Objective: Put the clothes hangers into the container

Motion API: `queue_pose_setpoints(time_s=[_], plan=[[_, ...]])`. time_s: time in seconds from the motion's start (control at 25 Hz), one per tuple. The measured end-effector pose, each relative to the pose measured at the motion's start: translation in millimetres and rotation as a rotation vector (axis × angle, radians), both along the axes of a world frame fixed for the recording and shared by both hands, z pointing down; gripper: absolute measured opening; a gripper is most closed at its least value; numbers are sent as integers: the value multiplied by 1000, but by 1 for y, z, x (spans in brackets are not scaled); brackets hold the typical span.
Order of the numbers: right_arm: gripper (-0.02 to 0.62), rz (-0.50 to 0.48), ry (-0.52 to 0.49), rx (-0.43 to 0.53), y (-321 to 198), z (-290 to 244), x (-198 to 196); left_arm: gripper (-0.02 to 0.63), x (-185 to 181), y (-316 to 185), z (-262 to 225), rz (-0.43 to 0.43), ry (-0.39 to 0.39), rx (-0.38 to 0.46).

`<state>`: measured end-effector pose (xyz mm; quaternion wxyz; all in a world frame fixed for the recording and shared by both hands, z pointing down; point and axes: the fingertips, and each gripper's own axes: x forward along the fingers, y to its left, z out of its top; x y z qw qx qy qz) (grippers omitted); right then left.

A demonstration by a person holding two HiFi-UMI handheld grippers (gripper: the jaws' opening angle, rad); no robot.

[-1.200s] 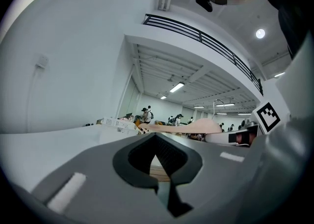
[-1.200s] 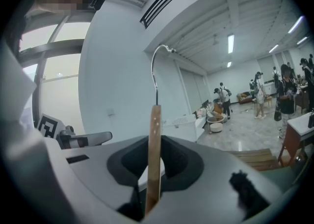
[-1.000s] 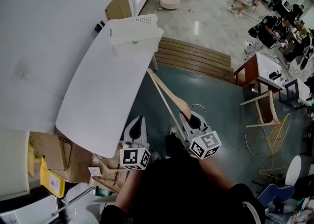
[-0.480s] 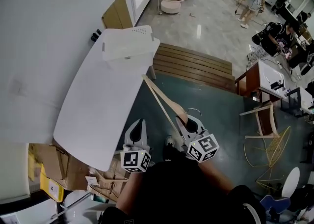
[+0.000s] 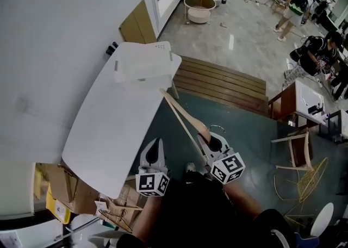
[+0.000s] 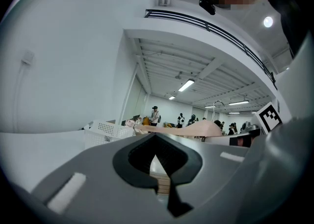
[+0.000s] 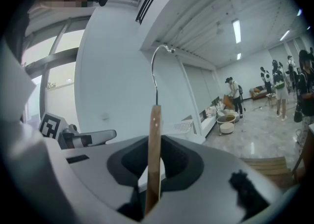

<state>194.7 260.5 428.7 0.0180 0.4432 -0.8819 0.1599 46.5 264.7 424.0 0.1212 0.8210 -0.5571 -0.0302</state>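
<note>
A wooden clothes hanger (image 5: 185, 117) with a metal hook (image 5: 217, 128) slants up over the table's right edge. My right gripper (image 5: 212, 142) is shut on its near end. Its far tip reaches the near corner of the white perforated container (image 5: 142, 63), which stands at the far end of the white table (image 5: 103, 127). In the right gripper view the hanger (image 7: 154, 154) stands edge-on between the jaws, its hook (image 7: 156, 66) above. My left gripper (image 5: 154, 152) hangs beside the table edge, shut and holding nothing. The left gripper view shows the hanger (image 6: 189, 128) and the container (image 6: 105, 132).
Cardboard boxes (image 5: 68, 187) lie under the table's near end. A slatted wooden platform (image 5: 223, 81) lies beyond the teal floor. A wooden chair (image 5: 296, 143) and a desk (image 5: 304, 97) stand to the right. A round basin (image 5: 199, 7) and several people are far behind.
The head view has drifted a little. The right gripper still holds the hanger aimed at the container, and the left gripper stays beside it.
</note>
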Motion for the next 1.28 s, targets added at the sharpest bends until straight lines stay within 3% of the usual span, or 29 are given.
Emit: queue_pose_setpoints(time_s=[0.52,1.28], plan=[[61,-35,-7,-9,-37,4,-5,2,-7,-31,4,-45,-2,-4],[61,-34,7,-8,-129,3,-36,2,-34,-136,-3,-26,13,24]])
